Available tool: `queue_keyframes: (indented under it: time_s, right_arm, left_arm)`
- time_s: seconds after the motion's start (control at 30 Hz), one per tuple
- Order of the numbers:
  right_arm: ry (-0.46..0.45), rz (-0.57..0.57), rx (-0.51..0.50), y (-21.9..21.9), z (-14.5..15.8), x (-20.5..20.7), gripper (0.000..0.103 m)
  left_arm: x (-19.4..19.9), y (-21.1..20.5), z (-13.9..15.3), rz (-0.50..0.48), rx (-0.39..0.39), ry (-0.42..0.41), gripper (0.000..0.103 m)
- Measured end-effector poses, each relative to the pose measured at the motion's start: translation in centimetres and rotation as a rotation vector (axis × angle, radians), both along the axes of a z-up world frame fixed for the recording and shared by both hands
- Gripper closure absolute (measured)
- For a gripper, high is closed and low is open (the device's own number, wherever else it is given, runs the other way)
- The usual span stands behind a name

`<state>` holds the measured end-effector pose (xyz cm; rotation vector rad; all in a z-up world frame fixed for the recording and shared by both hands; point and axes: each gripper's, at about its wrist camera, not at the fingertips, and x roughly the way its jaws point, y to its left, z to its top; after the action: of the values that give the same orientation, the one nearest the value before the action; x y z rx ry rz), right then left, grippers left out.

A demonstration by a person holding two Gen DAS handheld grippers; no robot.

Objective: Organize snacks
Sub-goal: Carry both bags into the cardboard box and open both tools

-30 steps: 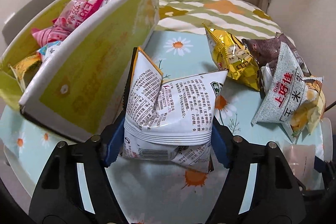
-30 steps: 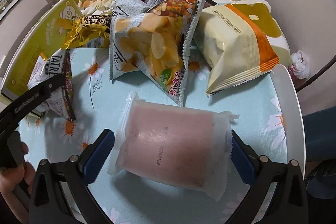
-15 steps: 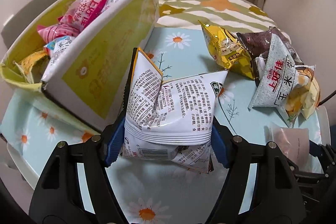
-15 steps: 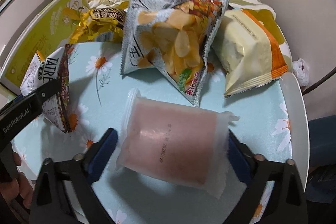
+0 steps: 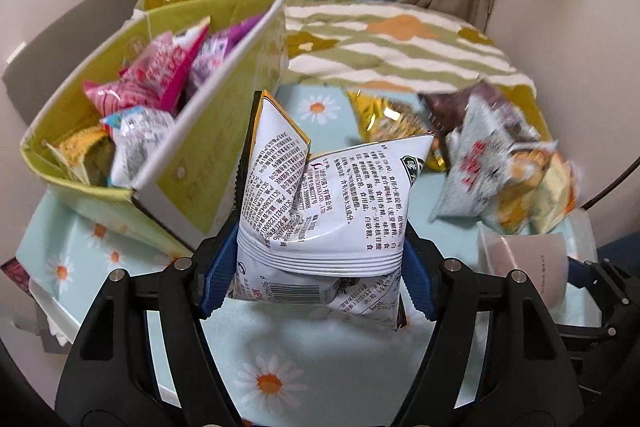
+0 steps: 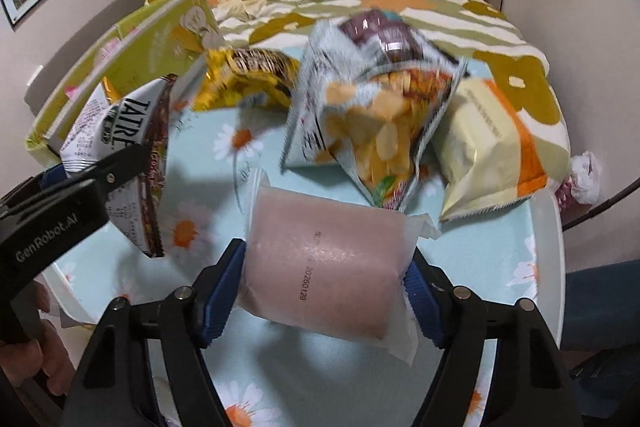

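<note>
Pink now sits between your right gripper (image 6: 324, 291)'s blue pads: a second ago the jaws stood wide around the pink packet (image 6: 324, 259), and they are closing onto its sides, at the near right of the worktop (image 6: 532, 251). Your left gripper (image 5: 320, 267) stays clamped on the white snack bag (image 5: 320, 203), now higher, beside the yellow-green box (image 5: 224, 131) at far left. Both look ready to go in.
</note>
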<state>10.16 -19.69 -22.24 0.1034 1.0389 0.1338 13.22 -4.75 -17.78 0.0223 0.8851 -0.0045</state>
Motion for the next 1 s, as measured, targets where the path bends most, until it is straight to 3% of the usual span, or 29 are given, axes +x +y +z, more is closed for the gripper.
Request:
queue_keyframes:
  time_s: [0.2, 0.47, 0.73, 1.0]
  right_arm:
    - [-0.078, 0.034, 0.029, -0.2, 4.4, -0.1, 0.032]
    - [-0.21, 0.099, 0.072, 1.0, 11.3, 1.5, 0.032]
    - [-0.284, 0.149, 0.091, 6.9, 16.6, 4.8, 0.032]
    - [-0.279, 0.189, 0.13, 15.2, 17.9, 9.4, 0.032]
  left_arm:
    - [-0.6, -0.6, 5.4, 0.003, 0.018, -0.1, 0.032]
    - [-0.4, 2.0, 11.4, 0.041, -0.005, -0.216, 0.032]
    - [3.2, 9.8, 14.6, 0.096, -0.017, -0.234, 0.032]
    - [7.4, 18.9, 14.7, 0.119, -0.002, -0.195, 0.032]
